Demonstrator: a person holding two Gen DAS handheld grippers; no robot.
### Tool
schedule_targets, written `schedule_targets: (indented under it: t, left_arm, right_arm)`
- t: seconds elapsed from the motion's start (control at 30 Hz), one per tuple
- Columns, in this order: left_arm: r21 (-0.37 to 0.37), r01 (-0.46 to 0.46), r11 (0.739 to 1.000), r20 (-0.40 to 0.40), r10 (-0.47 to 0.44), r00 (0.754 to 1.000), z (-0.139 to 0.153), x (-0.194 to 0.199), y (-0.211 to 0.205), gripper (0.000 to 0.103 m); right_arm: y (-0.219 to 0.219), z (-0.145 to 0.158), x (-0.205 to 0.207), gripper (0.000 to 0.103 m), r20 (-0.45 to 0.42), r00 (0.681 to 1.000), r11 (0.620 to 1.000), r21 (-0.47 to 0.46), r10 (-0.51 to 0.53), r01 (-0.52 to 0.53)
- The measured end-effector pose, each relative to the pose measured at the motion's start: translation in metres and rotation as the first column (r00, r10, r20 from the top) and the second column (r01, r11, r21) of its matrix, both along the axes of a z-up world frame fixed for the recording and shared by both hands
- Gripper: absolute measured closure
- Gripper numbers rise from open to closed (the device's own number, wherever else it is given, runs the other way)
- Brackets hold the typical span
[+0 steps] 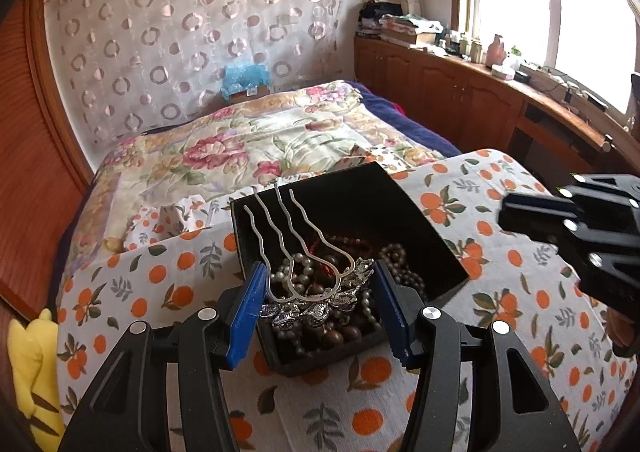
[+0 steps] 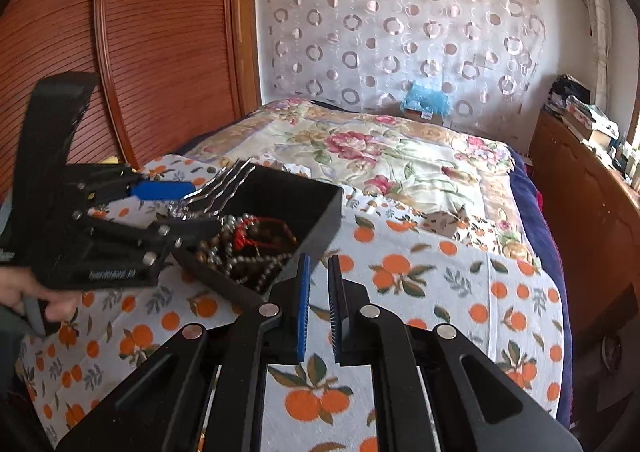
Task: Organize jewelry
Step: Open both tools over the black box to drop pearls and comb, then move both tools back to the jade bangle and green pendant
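Left tongs (image 1: pixel 320 288) pinch a silver hair comb (image 1: pixel 312 292) over the black jewelry box (image 1: pixel 420 220). Right tongs (image 2: pixel 319 304), nearly pressed together and empty, hover beside it; next, the comb likely needs lifting clear of the beads (image 1: pixel 396 264).

Shiny metal hair comb (image 1: pixel 304 276), matt black box (image 1: pixel 360 196), printed cloth (image 1: pixel 160 292).

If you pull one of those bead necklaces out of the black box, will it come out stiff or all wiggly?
Probably wiggly: the bead necklaces lie in loose, curling loops, so they look floppy. They seem tangled together in the black box, so others might get dragged along. The round beads may slip from a tool.
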State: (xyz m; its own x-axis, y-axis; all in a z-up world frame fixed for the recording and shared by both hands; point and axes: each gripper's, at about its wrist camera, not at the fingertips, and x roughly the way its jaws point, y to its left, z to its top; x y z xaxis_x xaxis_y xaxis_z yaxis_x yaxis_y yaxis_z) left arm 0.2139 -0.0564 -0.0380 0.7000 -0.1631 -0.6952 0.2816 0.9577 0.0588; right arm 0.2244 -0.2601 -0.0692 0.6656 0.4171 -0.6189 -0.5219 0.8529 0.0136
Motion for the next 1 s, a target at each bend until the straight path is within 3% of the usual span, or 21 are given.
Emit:
schedule_targets:
  t: [0.37, 0.9, 0.97, 1.0]
  left_arm:
    - [-0.001, -0.007, 1.000, 0.004, 0.007, 1.000, 0.001, 0.000, -0.002, 0.050]
    - [-0.068, 0.035, 0.997, -0.001, -0.035, 0.999, -0.011, -0.092, 0.014, 0.050]
    - [-0.079, 0.035, 0.996, -0.001, -0.036, 0.999, -0.014, -0.103, 0.016, 0.034]
    - [-0.087, 0.037, 0.995, 0.008, -0.037, 0.999, -0.014, -0.110, 0.017, 0.033]
  right_arm:
    - [-0.019, -0.015, -0.013, 0.093, -0.018, 1.000, 1.000, 0.015, -0.016, 0.016]
    - [-0.015, -0.040, -0.088, 0.093, -0.050, 0.998, 0.999, -0.001, 0.037, -0.037]
    - [-0.017, -0.041, -0.098, 0.093, -0.053, 0.998, 0.999, 0.004, 0.037, -0.037]
    - [-0.017, -0.041, -0.104, 0.093, -0.053, 0.998, 0.999, 0.007, 0.036, -0.036]
